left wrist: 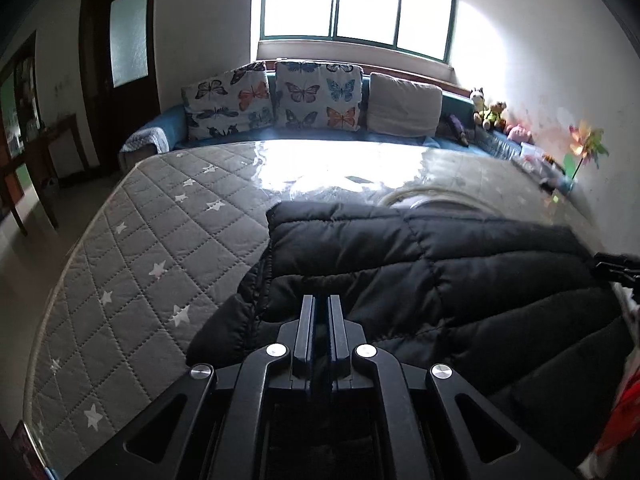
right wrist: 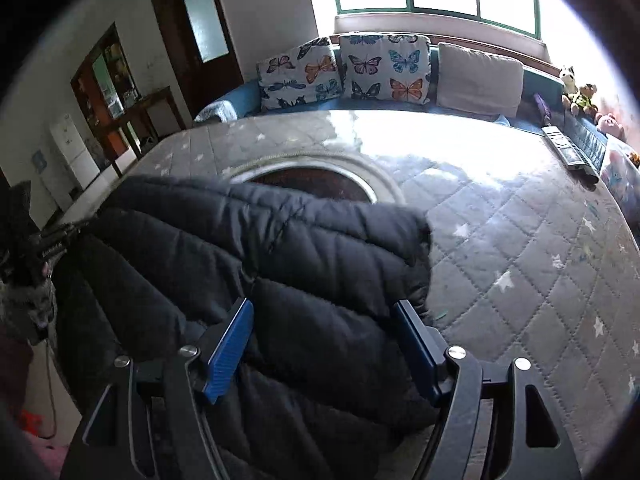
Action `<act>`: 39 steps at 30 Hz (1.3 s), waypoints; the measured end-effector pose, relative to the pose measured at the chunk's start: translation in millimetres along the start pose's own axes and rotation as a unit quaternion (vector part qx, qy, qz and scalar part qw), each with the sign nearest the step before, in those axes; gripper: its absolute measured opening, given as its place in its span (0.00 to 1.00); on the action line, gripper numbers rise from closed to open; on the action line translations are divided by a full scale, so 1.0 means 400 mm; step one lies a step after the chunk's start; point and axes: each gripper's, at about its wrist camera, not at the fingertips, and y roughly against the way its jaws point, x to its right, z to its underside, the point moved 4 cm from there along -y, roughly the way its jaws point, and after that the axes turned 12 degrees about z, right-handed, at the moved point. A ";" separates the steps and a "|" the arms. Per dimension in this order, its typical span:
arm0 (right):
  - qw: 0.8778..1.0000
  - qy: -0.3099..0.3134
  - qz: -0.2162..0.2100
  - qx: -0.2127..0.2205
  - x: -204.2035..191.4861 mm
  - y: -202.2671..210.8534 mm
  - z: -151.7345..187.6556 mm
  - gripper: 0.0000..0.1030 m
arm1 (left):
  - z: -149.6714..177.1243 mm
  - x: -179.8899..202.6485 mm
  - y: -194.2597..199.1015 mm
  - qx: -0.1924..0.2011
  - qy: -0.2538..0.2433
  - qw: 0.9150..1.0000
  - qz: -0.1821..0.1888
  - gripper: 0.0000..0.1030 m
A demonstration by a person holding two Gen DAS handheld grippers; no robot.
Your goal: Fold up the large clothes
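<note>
— While the black padded jacket [left wrist: 420, 272] lies folded on the grey quilted mattress [left wrist: 160, 220], where exactly does it sit?

— It lies on the near part of the mattress, towards the person, with a folded edge turned to the sofa [right wrist: 248, 96]. Beyond the jacket, a round dark opening with a pale rim [right wrist: 316, 176] shows in the mattress cover.

— How does the left gripper [left wrist: 322, 304] stand?

— Its two fingers are pressed almost together, with only a thin slit between them. No cloth is seen between them; they hover over the near part of the jacket, and one cannot tell whether the tips touch it.

— And the right gripper [right wrist: 324, 316]?

— Its blue pads [right wrist: 230, 344] stand wide apart. The jacket is below and between them, but the pads do not press on it, so it holds nothing.

— What lies beyond the jacket?

— Three cushions [left wrist: 320, 96] lean on the sofa back under the window [left wrist: 360, 0], two with butterflies and one plain. Far from the jacket, near the far right edge of the mattress, a remote control [right wrist: 560, 146] lies, and some soft toys [left wrist: 490, 114] sit at the right end of the sofa.
</note>
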 end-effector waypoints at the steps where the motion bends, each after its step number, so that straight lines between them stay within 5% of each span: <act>1: 1.000 -0.007 -0.003 0.000 0.014 0.002 -0.009 0.76 | -0.009 -0.009 0.015 0.005 0.010 1.000 0.004 0.10; 3: 1.000 -0.021 -0.001 -0.006 0.041 -0.007 -0.021 0.80 | -0.035 -0.023 0.038 0.017 0.021 1.000 -0.001 0.23; 4: 1.000 -0.026 -0.004 -0.010 0.049 -0.015 -0.021 0.80 | -0.047 -0.035 0.047 0.021 0.027 0.999 -0.005 0.48; 6: 0.998 -0.046 -0.029 -0.029 0.068 -0.044 -0.021 0.80 | -0.070 -0.055 0.067 0.034 0.043 0.998 -0.011 0.77; 11: 0.993 -0.076 -0.069 -0.063 0.083 -0.113 -0.017 0.83 | -0.124 -0.091 0.065 0.033 0.041 0.998 0.019 0.88; 20: 0.973 -0.147 -0.143 -0.102 0.126 -0.175 0.016 0.98 | -0.090 -0.181 -0.037 -0.034 0.100 0.992 0.072 0.89; 24: 0.965 -0.167 -0.168 -0.116 0.131 -0.187 0.033 1.00 | -0.069 -0.223 -0.077 -0.053 0.130 0.985 0.102 0.98; 31: 0.959 -0.166 -0.189 -0.131 0.138 -0.171 0.042 1.00 | -0.050 -0.282 -0.130 -0.075 0.169 0.971 0.150 1.00; 39: 0.949 -0.152 -0.215 -0.175 0.129 -0.165 0.041 1.00 | -0.022 -0.337 -0.189 -0.093 0.234 0.944 0.213 1.00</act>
